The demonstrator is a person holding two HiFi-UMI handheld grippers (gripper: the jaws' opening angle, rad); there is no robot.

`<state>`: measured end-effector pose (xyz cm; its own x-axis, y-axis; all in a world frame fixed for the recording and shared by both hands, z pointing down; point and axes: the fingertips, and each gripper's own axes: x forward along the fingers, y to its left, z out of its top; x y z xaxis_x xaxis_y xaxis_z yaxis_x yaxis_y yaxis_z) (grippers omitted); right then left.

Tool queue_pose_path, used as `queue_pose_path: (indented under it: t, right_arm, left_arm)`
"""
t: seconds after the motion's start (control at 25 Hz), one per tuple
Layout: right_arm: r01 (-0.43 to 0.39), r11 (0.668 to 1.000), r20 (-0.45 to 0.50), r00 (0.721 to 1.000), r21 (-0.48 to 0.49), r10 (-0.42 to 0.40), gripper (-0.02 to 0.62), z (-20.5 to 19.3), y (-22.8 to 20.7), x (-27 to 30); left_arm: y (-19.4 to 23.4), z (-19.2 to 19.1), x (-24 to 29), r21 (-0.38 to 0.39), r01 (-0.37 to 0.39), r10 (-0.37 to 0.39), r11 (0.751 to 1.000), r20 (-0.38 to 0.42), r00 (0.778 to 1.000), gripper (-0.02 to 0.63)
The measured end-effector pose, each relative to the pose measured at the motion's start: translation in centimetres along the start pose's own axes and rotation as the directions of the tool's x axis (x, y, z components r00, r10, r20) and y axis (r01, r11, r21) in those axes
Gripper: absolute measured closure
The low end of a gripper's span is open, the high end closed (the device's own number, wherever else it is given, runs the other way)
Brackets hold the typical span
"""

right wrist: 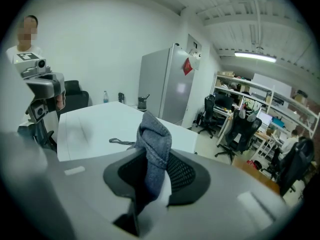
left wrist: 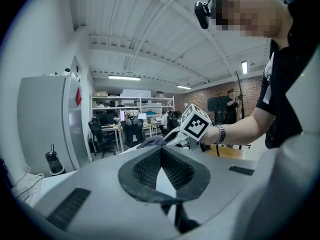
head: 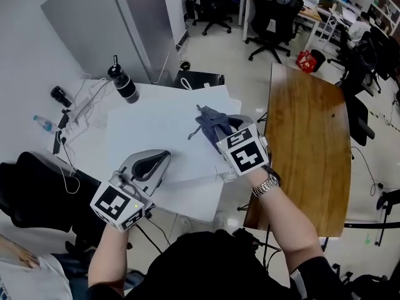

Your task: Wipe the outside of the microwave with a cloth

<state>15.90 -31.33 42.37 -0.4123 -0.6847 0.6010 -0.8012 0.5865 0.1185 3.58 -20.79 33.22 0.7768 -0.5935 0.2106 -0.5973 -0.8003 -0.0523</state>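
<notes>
White tabletop (head: 156, 130) fills the middle of the head view, with a brown wooden table (head: 312, 142) to its right and a tall silver cabinet (head: 106, 24) behind. A black drinks bottle (head: 124, 83) stands at the far left corner. The right gripper (head: 222, 130) pinches a crumpled blue-grey cloth (head: 211, 119) over the white top. The left gripper (head: 164, 156) hovers nearer the person, well apart from the cloth.

The left gripper view shows what the head view cannot. Its dark ribbed pads (left wrist: 145, 166) meet at the tips with nothing between them. Beyond them are the right gripper's marker cube and a silver wristwatch (left wrist: 220, 133).

The right gripper view shows the cloth clamped upright between the jaws, its folded top standing above them. A thin cloth loop (right wrist: 120, 141) trails onto the white top. A person in a white shirt (right wrist: 25, 54) stands at far left.
</notes>
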Motion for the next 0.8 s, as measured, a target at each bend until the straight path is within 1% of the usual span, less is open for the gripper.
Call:
queue_pose_path:
  t: [0.2,0.36,0.56,0.68,0.8]
  right_arm:
    - [0.005,0.999,0.037,0.999,0.044,-0.006,0.489,-1.5,-2.8,-0.9]
    - [0.007,0.995,0.099,0.995,0.100,-0.016,0.489,-2.4,-5.1,-1.4]
    - [0.002,0.983,0.140,0.990,0.183,-0.028,0.491,-4.2,-7.3,-1.4]
    - [-0.023,0.972,0.158,0.987,0.236,-0.015,0.491,-5.6,-7.8,-0.8]
    - [-0.061,0.956,0.183,0.983,0.288,0.007,0.491,-7.2,-7.5,0.2]
  left_arm:
    - [-1.4,0.0,1.7,0.003,-0.003,0.003,1.000,-0.018,1.000,0.601]
    - [-2.3,0.0,2.8,0.002,-0.005,0.005,1.000,-0.038,0.999,0.601]
    - [-2.8,-0.4,4.0,0.005,-0.009,0.009,1.000,-0.070,0.997,0.601]
    - [-3.3,-0.5,4.7,0.004,-0.006,0.007,1.000,-0.083,0.996,0.601]
    - [-3.6,-0.6,5.4,-0.016,-0.013,0.012,1.000,-0.084,0.996,0.601]
